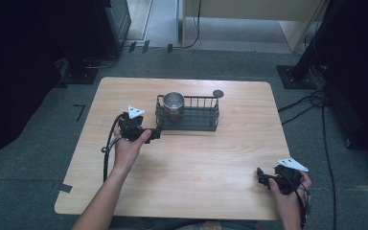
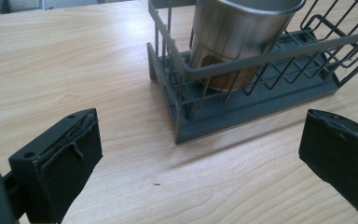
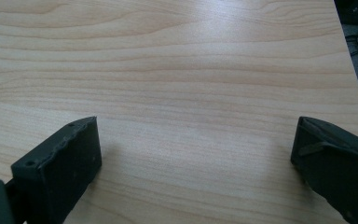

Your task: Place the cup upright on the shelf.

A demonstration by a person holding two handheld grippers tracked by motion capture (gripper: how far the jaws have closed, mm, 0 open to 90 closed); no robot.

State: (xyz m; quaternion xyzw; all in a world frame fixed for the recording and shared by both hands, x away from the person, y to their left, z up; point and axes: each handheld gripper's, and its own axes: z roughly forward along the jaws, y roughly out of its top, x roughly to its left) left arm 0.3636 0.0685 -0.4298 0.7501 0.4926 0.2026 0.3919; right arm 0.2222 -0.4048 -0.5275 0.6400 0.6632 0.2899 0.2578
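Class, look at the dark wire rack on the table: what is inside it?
A steel cup stands upright at one end of the wire rack, nearest the open left gripper. The rest of the rack looks empty. The cup's inside cannot be seen clearly.

Surface: light wood table (image 1: 196,163), centre frame | Resting on it: dark wire rack (image 1: 188,120), upper centre; small dark round disc (image 1: 218,93) just behind rack's right end

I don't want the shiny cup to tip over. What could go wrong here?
The left tongs are open right by the wire rack's corner, so a nudge might slide the rack across the smooth table. The metal cup stands taller than the rack's rail, so a bump up high could tip it.
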